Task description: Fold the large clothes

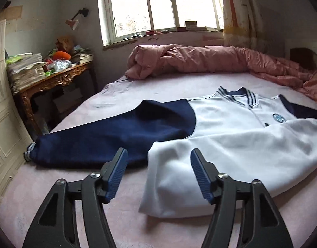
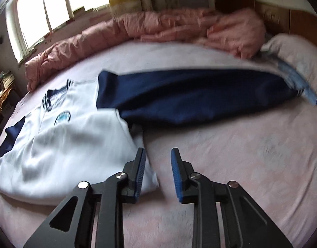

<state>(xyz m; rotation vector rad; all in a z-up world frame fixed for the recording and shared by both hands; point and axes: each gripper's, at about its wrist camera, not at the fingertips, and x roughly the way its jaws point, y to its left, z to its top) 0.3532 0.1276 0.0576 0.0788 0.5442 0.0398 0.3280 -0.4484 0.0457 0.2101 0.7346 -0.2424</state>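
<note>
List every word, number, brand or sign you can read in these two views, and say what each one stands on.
None can be read.
Round badge on the chest of the jacket: too small and blurred to read in either view.
Stacked papers on the side table: print too small to read.

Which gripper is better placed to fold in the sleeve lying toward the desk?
Left. The left gripper hangs open right over that navy sleeve and the jacket hem; the right gripper faces the other sleeve.
</note>
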